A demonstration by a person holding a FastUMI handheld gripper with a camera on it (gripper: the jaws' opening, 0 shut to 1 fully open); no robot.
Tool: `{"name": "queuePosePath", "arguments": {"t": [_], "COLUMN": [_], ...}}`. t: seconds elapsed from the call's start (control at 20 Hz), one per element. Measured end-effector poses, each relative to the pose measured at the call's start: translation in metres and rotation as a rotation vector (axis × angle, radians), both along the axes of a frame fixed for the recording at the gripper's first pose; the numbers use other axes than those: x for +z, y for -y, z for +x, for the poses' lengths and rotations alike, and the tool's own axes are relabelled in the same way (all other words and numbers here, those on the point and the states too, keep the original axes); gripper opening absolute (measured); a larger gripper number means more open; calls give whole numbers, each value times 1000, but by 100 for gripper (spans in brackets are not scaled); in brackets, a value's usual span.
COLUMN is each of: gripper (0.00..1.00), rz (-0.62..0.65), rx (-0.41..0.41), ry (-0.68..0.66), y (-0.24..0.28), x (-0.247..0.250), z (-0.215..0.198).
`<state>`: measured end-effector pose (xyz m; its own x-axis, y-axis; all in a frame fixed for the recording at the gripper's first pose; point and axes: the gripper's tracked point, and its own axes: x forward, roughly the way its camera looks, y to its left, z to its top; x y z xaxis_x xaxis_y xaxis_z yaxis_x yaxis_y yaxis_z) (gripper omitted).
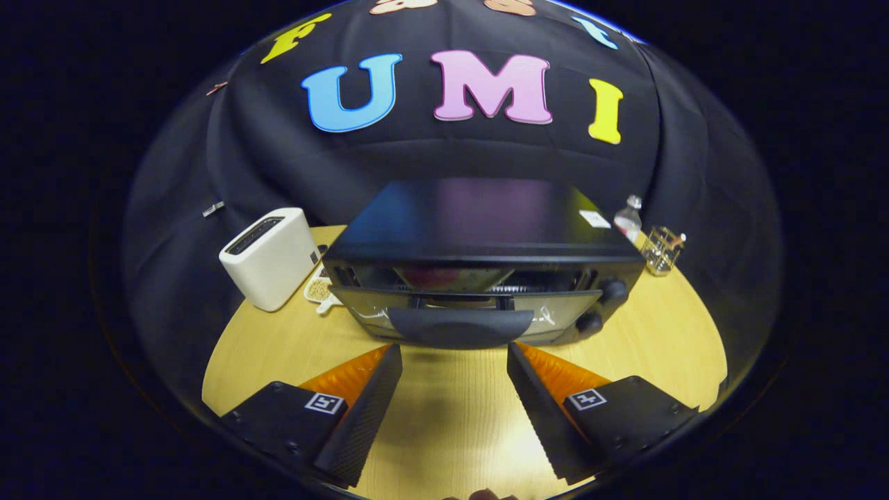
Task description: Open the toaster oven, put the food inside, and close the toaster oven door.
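- The claw (pixel 455 355) is spread wide with nothing between its fingers (pixel 364 406); bare worktop (pixel 451 417) shows in the gap.
- The toaster oven (pixel 479 264) stands on the worktop just ahead of the fingertips, front towards the camera. Its door (pixel 465 309) is swung partway down, leaving a gap along the top edge.
- The door's broad handle (pixel 457 326) sits just beyond the fingertips, centred between them and apart from both.
- Through the gap the inside is dim. A reddish shape (pixel 434 276) lies in there with what looks like a rack behind it; whether it is the food cannot be told.
- Two knobs (pixel 603 305) sit at the right of the oven's front; their markings are too small to make out.
- A white toaster (pixel 272 257) stands to the left of the oven, near its corner.
- Between the two lies a pale flat thing (pixel 321 290), mostly hidden by the oven's corner, so its kind is unclear.
- Behind the oven's right rear corner stand a small clear bottle (pixel 628 217) and a clear glass holder (pixel 662 250); what the holder carries is too small to tell.
- The far part of the worktop is hidden behind the oven.
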<state>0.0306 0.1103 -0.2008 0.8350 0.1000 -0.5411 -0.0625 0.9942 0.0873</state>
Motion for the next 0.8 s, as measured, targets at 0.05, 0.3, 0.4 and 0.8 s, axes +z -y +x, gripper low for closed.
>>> {"name": "queuePosePath", "arguments": {"t": [0.05, 0.3, 0.4, 0.8], "gripper": [100, 100, 100, 99], "rz": [9, 57, 46, -1], "rx": [0, -38, -68, -227], "ry": [41, 210, 296, 502], "y": [3, 32, 64, 165], "x": [17, 89, 123, 202], "z": [-1, -11, -18, -71]}}
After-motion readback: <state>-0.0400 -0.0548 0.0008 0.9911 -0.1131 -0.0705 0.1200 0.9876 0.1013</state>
